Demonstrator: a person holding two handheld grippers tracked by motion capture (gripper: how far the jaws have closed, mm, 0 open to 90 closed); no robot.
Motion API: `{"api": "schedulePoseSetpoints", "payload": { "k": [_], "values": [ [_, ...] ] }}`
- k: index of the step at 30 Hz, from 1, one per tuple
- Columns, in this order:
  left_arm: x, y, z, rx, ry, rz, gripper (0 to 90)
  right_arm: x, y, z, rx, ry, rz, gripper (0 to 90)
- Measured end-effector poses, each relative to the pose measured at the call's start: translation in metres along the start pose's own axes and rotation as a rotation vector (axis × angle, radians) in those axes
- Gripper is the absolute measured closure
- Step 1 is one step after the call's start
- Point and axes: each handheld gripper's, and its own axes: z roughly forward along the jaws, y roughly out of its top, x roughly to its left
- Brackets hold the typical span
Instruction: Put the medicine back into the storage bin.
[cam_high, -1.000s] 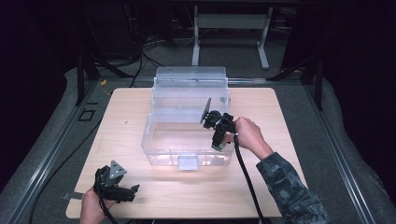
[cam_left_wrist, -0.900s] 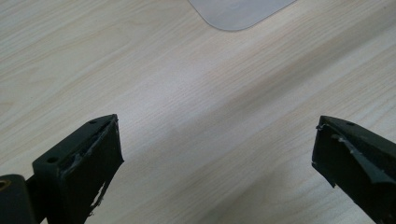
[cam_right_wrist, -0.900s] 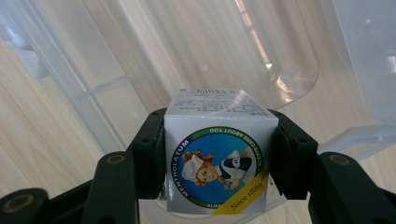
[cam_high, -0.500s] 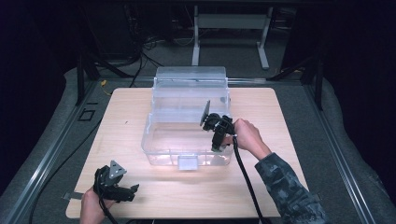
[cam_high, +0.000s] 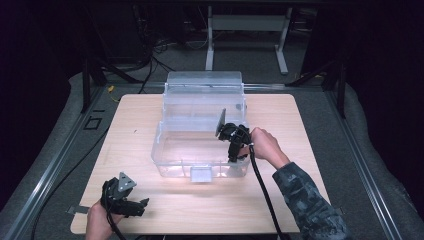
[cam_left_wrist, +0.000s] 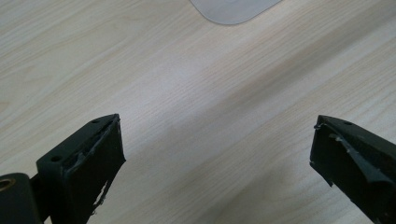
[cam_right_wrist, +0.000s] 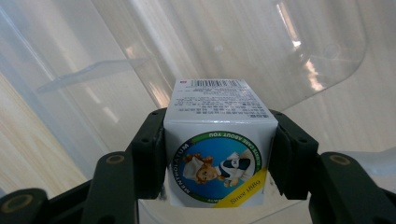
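My right claw (cam_right_wrist: 218, 158) pinches one small white box (cam_right_wrist: 217, 149), a pad pressed on each side wall. The box's round picture label faces the right gripper camera; its long axis runs away along the jaws, with the barcode at the far end of the upper face. I count one box. In the high view the right claw (cam_high: 233, 142) hangs over the right inner side of the one clear plastic bin (cam_high: 172, 150), which has its lid up at the back. The bin sits mid-counter (cam_high: 135, 115). My left claw (cam_left_wrist: 217, 154) is spread wide with nothing between the jaws, above bare wood; in the high view the left claw (cam_high: 139, 206) rests near the counter's front left corner, well apart from the bin. Two claws, one bin, one box.
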Motion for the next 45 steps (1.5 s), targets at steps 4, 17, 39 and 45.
{"api": "schedulePoseSetpoints", "payload": {
  "k": [4,17,39,45],
  "values": [
    [0.000,0.000,0.000,-0.002,0.001,-0.003,2.7,-0.001,0.000,0.002,0.009,0.010,0.002,45.3],
    [-0.001,0.000,0.000,0.004,0.007,0.006,2.7,-0.001,0.003,0.008,0.052,0.015,-0.014,45.3],
    [-0.003,0.001,-0.001,0.005,0.013,0.015,2.6,-0.001,0.008,0.016,0.140,0.043,-0.030,44.7],
    [-0.003,0.001,-0.001,0.007,0.011,0.017,2.5,-0.002,0.007,0.015,0.140,0.052,-0.025,43.0]
  ]
}}
